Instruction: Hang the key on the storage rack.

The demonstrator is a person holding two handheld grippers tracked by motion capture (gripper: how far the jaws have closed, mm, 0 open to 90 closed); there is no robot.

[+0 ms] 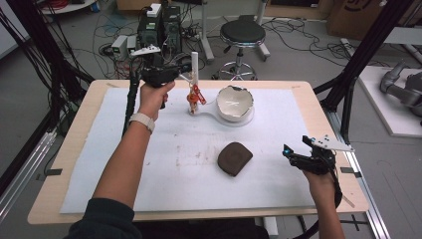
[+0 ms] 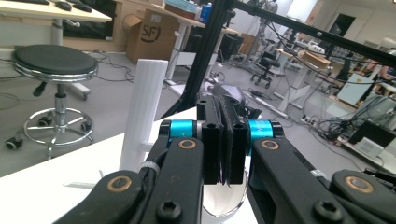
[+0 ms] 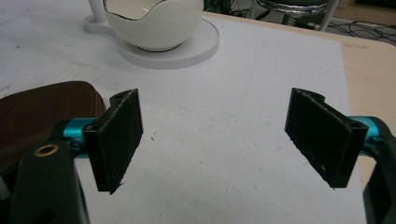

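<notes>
While the right gripper (image 1: 297, 155) rests low at the near right edge of the surface (image 1: 149, 184), its fingers (image 3: 119, 137) stand wide apart with nothing between them, which reads as a hand waiting its turn. Just ahead of it lies a dark brown pad (image 1: 234, 158), flat on the white sheet and apart from everything else. Farther back, a white bowl with a broken-looking rim (image 1: 234, 102) sits on a round white base (image 1: 226, 119); the base runs left to a white post (image 1: 194, 67), so bowl and post are kept together as one stand. A small orange clip-like piece (image 1: 195, 95) hangs on the post, low down near the base. The left gripper (image 1: 185, 68) is held up at the post's upper part, level, its fingers (image 2: 211, 149) pressed together on what seems a thin dark sliver; what that is I cannot tell. My guess is it is working at the post.
</notes>
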